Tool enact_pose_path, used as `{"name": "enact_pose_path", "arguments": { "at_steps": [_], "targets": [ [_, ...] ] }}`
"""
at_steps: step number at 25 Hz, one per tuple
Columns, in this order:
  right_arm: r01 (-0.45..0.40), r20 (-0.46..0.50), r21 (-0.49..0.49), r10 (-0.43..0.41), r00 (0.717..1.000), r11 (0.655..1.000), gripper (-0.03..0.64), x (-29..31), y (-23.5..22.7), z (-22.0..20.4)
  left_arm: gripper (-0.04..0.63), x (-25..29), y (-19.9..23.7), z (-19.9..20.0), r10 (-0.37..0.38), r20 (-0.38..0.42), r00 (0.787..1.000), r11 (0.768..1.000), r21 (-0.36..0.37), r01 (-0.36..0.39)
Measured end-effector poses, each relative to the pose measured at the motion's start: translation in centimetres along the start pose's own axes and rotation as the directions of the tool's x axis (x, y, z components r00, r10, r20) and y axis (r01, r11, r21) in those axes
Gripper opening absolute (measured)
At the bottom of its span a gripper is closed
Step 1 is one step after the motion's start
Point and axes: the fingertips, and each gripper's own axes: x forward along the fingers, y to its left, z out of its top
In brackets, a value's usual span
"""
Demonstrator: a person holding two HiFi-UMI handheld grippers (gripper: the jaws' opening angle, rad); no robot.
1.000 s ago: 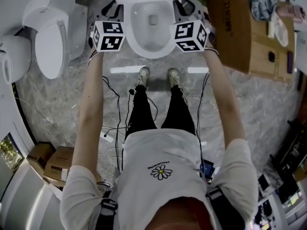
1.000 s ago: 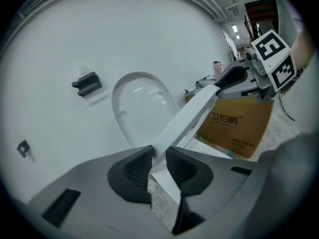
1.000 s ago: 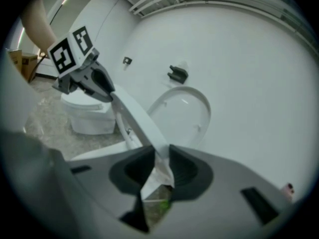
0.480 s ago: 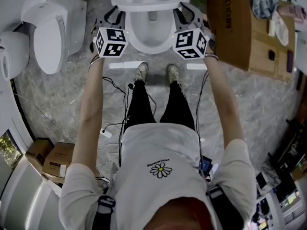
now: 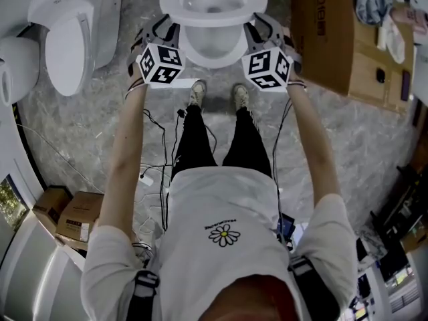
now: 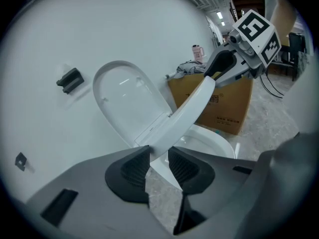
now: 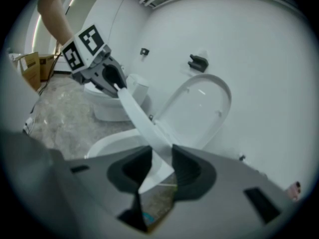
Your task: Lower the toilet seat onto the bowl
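Note:
The white toilet seat [image 5: 175,7] hangs half lowered, slanting over the bowl [image 5: 212,51]. Behind it, the lid [image 6: 122,101] stands upright against the wall. My left gripper [image 5: 164,31] holds the seat's left rim and my right gripper [image 5: 258,28] holds its right rim. In the left gripper view the seat [image 6: 192,108] runs between my left gripper's [image 6: 158,159] pads, and the right gripper [image 6: 222,68] grips its far edge. The right gripper view shows the seat [image 7: 142,121] between that gripper's [image 7: 160,164] pads. Both pairs of jaws have just been opening, with the seat between them.
A second toilet [image 5: 67,42] stands to the left of the bowl. A big cardboard box [image 5: 321,32] stands close on the right. Cables [image 5: 160,169] trail over the marble floor by the person's feet [image 5: 197,93]. More boxes [image 5: 67,216] sit at the lower left.
The seat has swung down from nearly upright and now covers more of the bowl. Both grippers have come down and toward the person with it.

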Motion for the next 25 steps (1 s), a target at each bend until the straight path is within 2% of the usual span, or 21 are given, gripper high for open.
{"name": "enact_pose_path", "arguments": {
  "at_steps": [7,13,19,25],
  "targets": [
    [-0.053,-0.064,-0.025,0.052,0.997,0.998,0.152,-0.1,3.7,-2.9,0.146,0.3,-3.2,-3.3,-0.063,-0.062,0.996,0.995,0.077,0.067],
    [-0.104,-0.117,-0.051,0.098,0.988,0.993,0.16,0.0,6.6,-5.3,0.155,0.5,-6.0,-6.0,-0.129,-0.122,0.984,0.981,0.126,0.144],
    [-0.161,-0.161,-0.078,0.147,0.976,0.984,0.164,0.1,8.9,-7.3,0.155,0.9,-7.9,-8.1,-0.185,-0.183,0.966,0.958,0.186,0.218],
    [-0.23,-0.201,-0.068,0.212,0.956,0.971,0.164,0.7,11.0,-9.1,0.155,1.7,-9.8,-10.3,-0.238,-0.241,0.941,0.919,0.258,0.299]
  ]
}}
